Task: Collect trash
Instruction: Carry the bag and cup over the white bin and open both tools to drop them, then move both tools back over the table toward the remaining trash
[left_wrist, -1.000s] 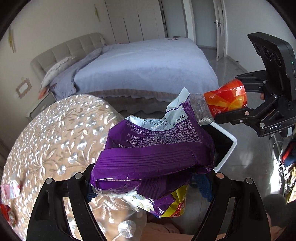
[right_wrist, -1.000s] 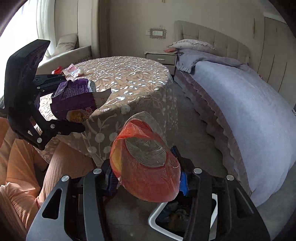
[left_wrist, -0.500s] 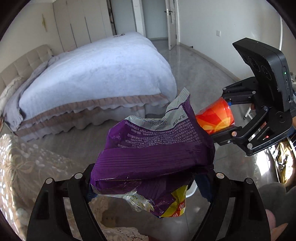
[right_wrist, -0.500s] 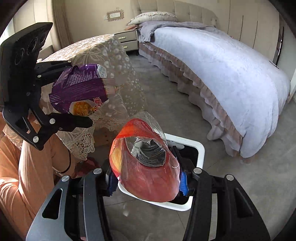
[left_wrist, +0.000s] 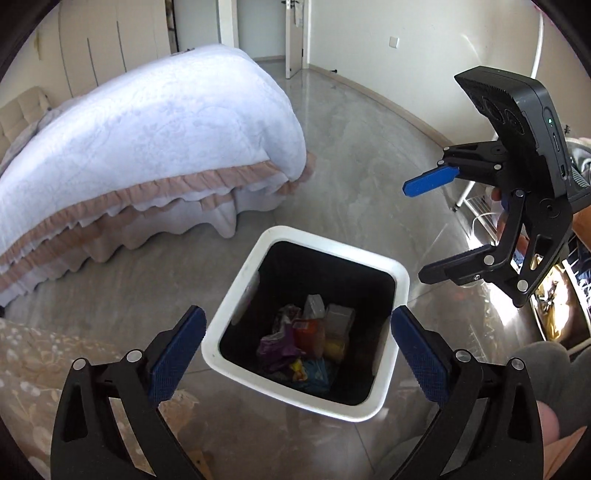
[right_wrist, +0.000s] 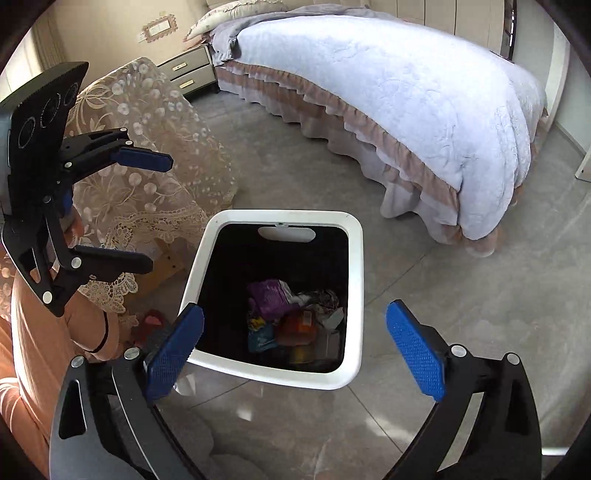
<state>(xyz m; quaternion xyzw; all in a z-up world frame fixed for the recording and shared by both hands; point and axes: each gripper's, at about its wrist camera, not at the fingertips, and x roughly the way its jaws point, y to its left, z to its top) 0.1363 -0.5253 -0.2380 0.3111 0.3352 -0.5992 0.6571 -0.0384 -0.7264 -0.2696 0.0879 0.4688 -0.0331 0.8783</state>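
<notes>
Both tongs (left_wrist: 295, 350) (right_wrist: 295, 349) agape over bin (left_wrist: 400, 280)

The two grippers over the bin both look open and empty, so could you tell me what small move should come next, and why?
Probably lift both away and swing back toward the lace-covered table. The left gripper and right gripper are open with nothing between their pads, and the purple bag and orange bottle already lie inside the white bin, so nothing is left to drop here.

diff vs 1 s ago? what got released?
Both let go. The left hand-held gripper dropped the purple snack bag and the right hand-held gripper dropped the orange-labelled bottle; both now lie in the white bin. Both hand-held grippers swung from the table to above the bin. The bin stayed put.
</notes>
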